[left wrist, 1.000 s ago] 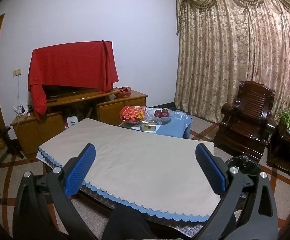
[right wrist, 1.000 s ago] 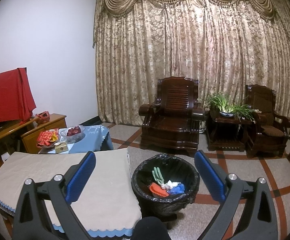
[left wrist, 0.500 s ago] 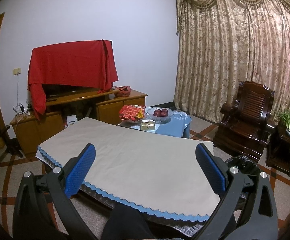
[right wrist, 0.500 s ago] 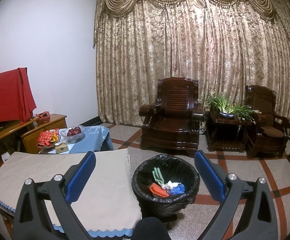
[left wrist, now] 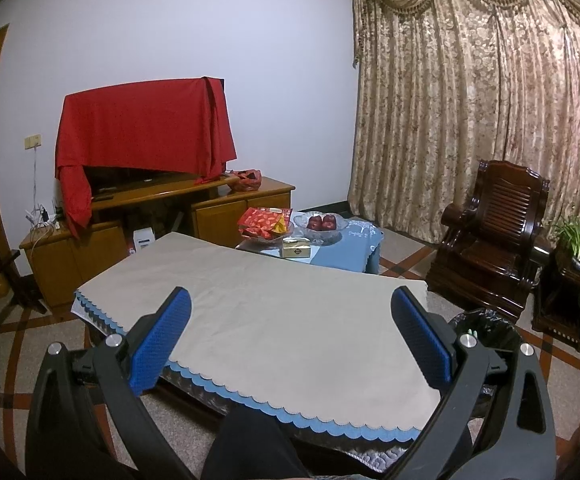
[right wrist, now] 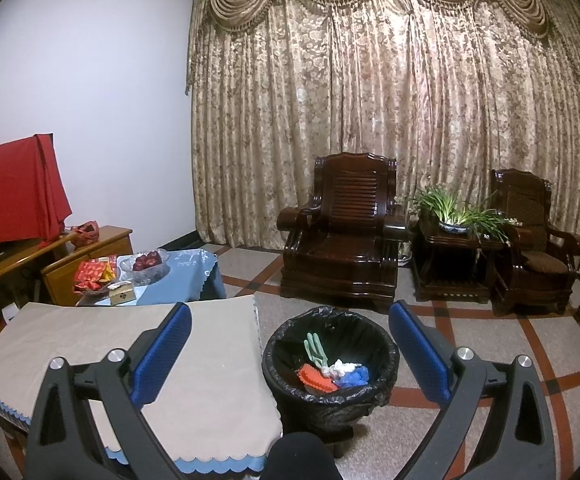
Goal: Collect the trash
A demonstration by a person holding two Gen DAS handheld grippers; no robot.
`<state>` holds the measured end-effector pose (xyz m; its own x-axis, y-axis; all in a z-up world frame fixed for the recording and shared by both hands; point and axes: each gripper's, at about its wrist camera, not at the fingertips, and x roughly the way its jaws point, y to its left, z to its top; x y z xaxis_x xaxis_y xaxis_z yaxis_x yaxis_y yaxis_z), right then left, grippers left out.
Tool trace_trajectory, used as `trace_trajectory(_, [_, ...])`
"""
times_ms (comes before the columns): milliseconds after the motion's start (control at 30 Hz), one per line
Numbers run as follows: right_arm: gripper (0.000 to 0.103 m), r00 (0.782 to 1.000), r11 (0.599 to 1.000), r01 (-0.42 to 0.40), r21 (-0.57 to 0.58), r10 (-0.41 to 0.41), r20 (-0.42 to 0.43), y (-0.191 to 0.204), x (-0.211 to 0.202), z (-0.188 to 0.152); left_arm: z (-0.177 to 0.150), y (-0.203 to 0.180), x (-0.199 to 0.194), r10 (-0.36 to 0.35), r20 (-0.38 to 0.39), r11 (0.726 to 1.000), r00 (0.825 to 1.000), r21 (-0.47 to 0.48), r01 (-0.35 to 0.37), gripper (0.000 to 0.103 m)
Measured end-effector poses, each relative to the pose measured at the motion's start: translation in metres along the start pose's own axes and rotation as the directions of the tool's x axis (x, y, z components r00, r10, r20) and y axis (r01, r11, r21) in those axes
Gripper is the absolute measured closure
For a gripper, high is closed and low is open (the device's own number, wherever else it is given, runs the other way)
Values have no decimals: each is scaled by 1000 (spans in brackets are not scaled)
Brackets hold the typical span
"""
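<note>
Both our tongs gape wide, left [left wrist: 290, 330] and right [right wrist: 290, 332], holding nothing. Desk [left wrist: 281, 320] cloth lies bare. Trash [right wrist: 332, 372] sits in the bin [right wrist: 330, 396], just off the desk's right edge. Risk, as we judge it: mistaking the snack packets [left wrist: 265, 222] on the far desk for trash.

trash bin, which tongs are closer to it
Right. The right tongs hang open almost over the trash bin; the left tongs sit over the table, bin off to their right.

Black-lined trash bin [right wrist: 332, 394] on floor beside table holds green, orange, white, blue trash [right wrist: 332, 370].
</note>
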<state>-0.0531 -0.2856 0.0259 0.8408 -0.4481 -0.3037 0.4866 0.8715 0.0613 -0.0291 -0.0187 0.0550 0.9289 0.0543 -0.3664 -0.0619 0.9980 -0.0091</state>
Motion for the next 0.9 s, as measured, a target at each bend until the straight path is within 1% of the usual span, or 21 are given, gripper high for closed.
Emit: trace_trajectory(900, [6,1000,1000,0,-4,0,-9,-3,1,-4,-2,-1,1,12,2,1000,1000,6,-12,6])
